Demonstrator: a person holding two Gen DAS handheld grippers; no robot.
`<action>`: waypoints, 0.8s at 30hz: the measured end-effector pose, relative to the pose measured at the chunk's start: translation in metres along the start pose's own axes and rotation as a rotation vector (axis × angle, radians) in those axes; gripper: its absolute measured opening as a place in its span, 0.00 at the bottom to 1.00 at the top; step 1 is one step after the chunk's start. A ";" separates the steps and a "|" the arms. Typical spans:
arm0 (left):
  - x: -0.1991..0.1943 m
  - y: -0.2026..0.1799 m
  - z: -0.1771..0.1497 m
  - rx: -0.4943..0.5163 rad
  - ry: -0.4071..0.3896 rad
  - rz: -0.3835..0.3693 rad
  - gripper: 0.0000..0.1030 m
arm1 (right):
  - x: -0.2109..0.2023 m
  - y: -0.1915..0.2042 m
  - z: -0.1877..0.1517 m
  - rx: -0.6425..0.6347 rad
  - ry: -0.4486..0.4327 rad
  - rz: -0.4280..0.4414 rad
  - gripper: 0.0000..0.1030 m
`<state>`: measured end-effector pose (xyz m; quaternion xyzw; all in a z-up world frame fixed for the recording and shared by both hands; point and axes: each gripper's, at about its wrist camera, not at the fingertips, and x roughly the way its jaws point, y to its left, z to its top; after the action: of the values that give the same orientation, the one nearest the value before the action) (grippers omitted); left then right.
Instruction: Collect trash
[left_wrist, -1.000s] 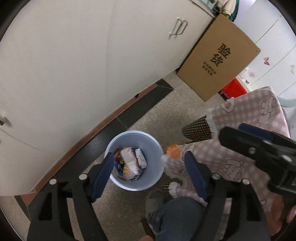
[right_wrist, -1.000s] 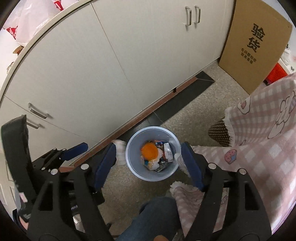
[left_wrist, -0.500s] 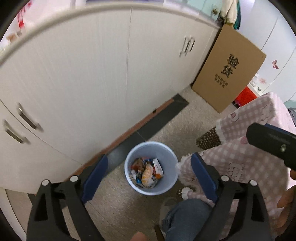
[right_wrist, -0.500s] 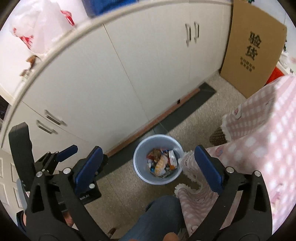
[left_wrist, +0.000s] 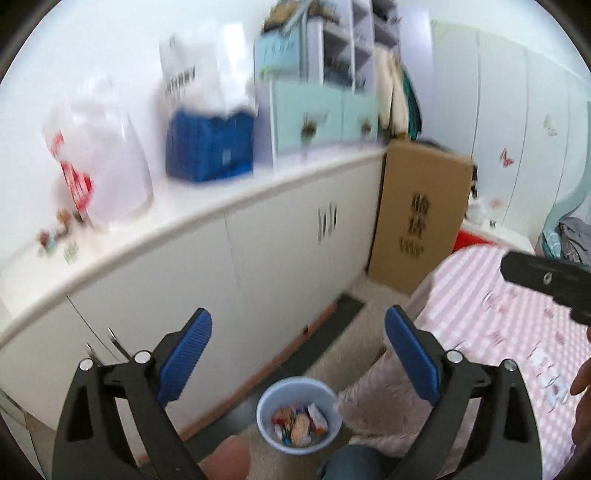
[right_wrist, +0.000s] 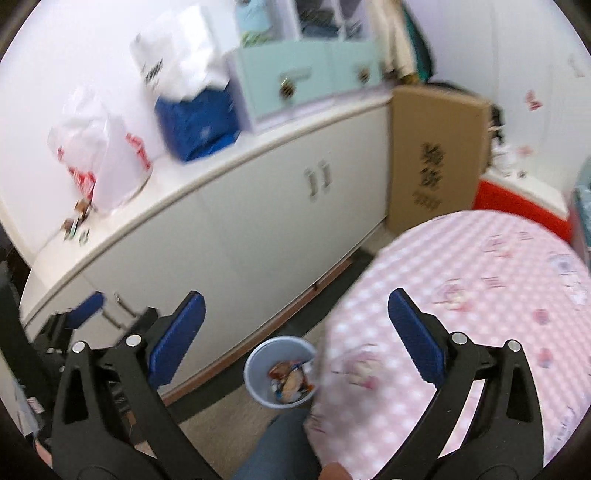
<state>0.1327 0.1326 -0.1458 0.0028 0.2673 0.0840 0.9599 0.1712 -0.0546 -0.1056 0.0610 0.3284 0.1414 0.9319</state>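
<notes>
Blue-padded jaws on both tools stand spread wide with nothing between them. The left gripper (left_wrist: 297, 338) and the right gripper (right_wrist: 295, 319) each point over the floor toward the white cabinet (left_wrist: 280, 254), and neither touches anything.

The pale blue trash bin (left_wrist: 298, 416) sits on the floor below the gap between the left jaws, close to the cabinet base and just beside the hanging edge of the pink checked tablecloth (left_wrist: 491, 317). In the right wrist view the same bin (right_wrist: 281, 371) lies below and between the jaws, slightly toward the left pad. Its contents are mixed wrappers (left_wrist: 300, 427); individual items are too blurred to name.

Assessment: the bin already holds several pieces, so part of the collection appears done. No loose trash is visible on the tablecloth ahead of the right jaws, though blur limits certainty. Small items (right_wrist: 75, 221) lie on the cabinet top, well above and left of the jaws, beside a white plastic bag (right_wrist: 101, 151); whether they count as trash cannot be told. With both jaws unloaded, the likely remaining work is locating any further pieces.
</notes>
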 end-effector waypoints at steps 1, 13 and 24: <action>-0.015 -0.008 0.005 0.007 -0.032 0.005 0.90 | -0.014 -0.006 0.000 0.007 -0.020 -0.015 0.94; -0.130 -0.062 0.024 -0.011 -0.146 -0.034 0.92 | -0.149 -0.037 -0.016 0.029 -0.223 -0.123 0.94; -0.187 -0.078 0.030 -0.016 -0.232 -0.062 0.95 | -0.196 -0.043 -0.021 0.047 -0.327 -0.150 0.94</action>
<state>0.0026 0.0262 -0.0285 -0.0033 0.1537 0.0553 0.9866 0.0217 -0.1543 -0.0136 0.0804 0.1793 0.0520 0.9791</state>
